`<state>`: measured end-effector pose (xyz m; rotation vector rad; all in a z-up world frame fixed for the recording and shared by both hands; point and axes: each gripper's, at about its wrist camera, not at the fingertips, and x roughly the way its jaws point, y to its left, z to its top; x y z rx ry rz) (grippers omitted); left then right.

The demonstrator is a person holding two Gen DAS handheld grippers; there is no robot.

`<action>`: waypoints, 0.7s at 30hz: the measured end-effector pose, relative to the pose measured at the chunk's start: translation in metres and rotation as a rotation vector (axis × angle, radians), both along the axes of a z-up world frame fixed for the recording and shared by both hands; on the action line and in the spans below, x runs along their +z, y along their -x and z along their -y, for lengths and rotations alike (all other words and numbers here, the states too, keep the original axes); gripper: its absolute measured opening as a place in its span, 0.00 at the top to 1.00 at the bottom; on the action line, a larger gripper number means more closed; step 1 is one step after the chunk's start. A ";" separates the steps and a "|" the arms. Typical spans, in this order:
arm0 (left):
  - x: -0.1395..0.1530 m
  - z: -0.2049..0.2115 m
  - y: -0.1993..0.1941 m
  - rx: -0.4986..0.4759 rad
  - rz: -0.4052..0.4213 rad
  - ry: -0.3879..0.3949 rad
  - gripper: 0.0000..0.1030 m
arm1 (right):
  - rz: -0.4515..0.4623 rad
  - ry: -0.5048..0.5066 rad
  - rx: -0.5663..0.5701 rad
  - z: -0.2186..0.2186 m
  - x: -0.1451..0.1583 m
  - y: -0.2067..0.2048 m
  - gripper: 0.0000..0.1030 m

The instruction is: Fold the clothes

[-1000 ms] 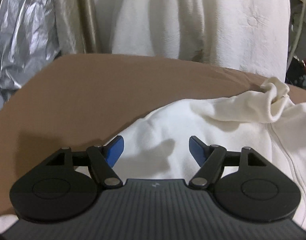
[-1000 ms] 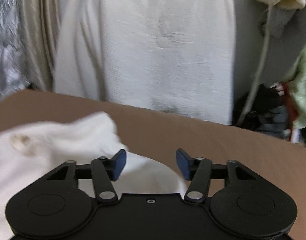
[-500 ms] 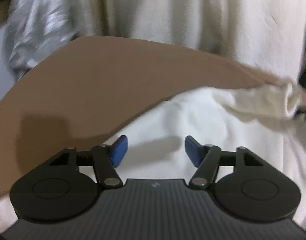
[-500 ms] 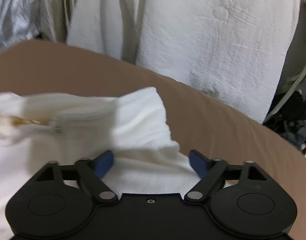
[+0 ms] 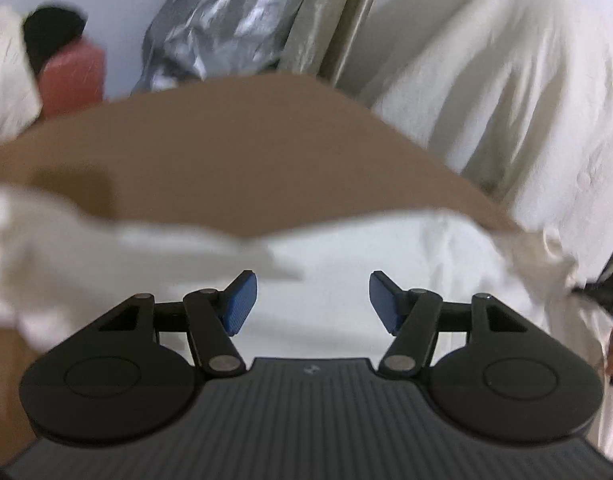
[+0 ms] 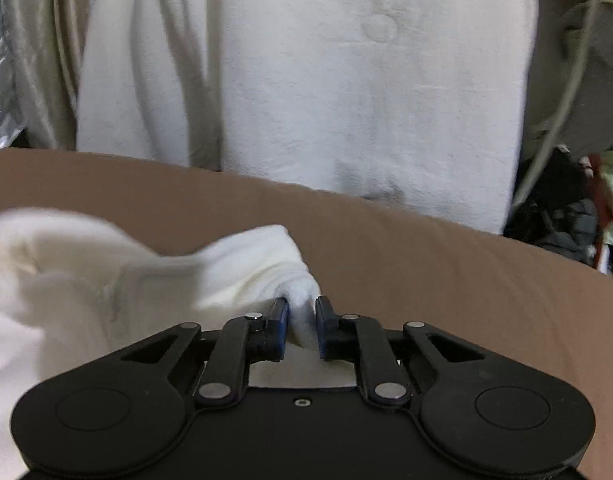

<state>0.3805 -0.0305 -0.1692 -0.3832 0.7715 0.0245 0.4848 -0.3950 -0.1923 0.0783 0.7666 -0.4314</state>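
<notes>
A brown surface [image 5: 234, 152] is filling the middle of both views, its far edge curving against a pale wall [image 5: 118, 0]. Behind it a large white cloth [image 6: 326, 92] is hanging in soft folds, with a beige curtain [image 6: 38, 60] hanging beside it. Crinkled silver sheeting [image 5: 226, 20] is leaning at the wall near a pink object [image 5: 72, 76]. Dark clutter [image 6: 562, 220] is lying at the right edge, and the light is falling evenly
</notes>
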 end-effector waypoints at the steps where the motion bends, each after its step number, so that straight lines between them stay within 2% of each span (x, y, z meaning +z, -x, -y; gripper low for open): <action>1: -0.005 0.003 0.005 -0.016 -0.028 -0.010 0.40 | 0.037 0.005 -0.017 -0.006 0.005 0.012 0.50; 2: -0.010 0.006 0.008 -0.043 -0.051 -0.028 0.40 | 0.072 -0.006 -0.028 -0.011 0.010 0.024 0.45; 4: -0.013 0.008 0.021 -0.077 -0.056 -0.065 0.39 | 0.138 -0.096 0.026 -0.021 0.019 0.060 0.44; 7: -0.016 0.008 0.047 -0.092 -0.044 -0.062 0.36 | 0.171 -0.250 0.219 -0.040 0.026 0.126 0.43; 10: -0.017 -0.005 0.047 -0.096 -0.040 0.042 0.36 | 0.148 -0.364 0.384 -0.058 0.022 0.192 0.41; 13: -0.015 -0.023 0.045 -0.049 -0.003 0.154 0.36 | 0.126 -0.507 0.449 -0.062 0.018 0.232 0.41; 15: -0.022 -0.034 0.044 -0.021 -0.004 0.233 0.36 | 0.100 -0.588 0.481 -0.062 0.015 0.242 0.41; 17: -0.031 -0.044 0.043 0.007 -0.013 0.310 0.36 | 0.072 -0.622 0.519 -0.071 0.015 0.249 0.41; 21: -0.052 -0.057 0.028 0.041 -0.050 0.373 0.35 | -0.001 -0.681 0.626 -0.099 0.017 0.257 0.40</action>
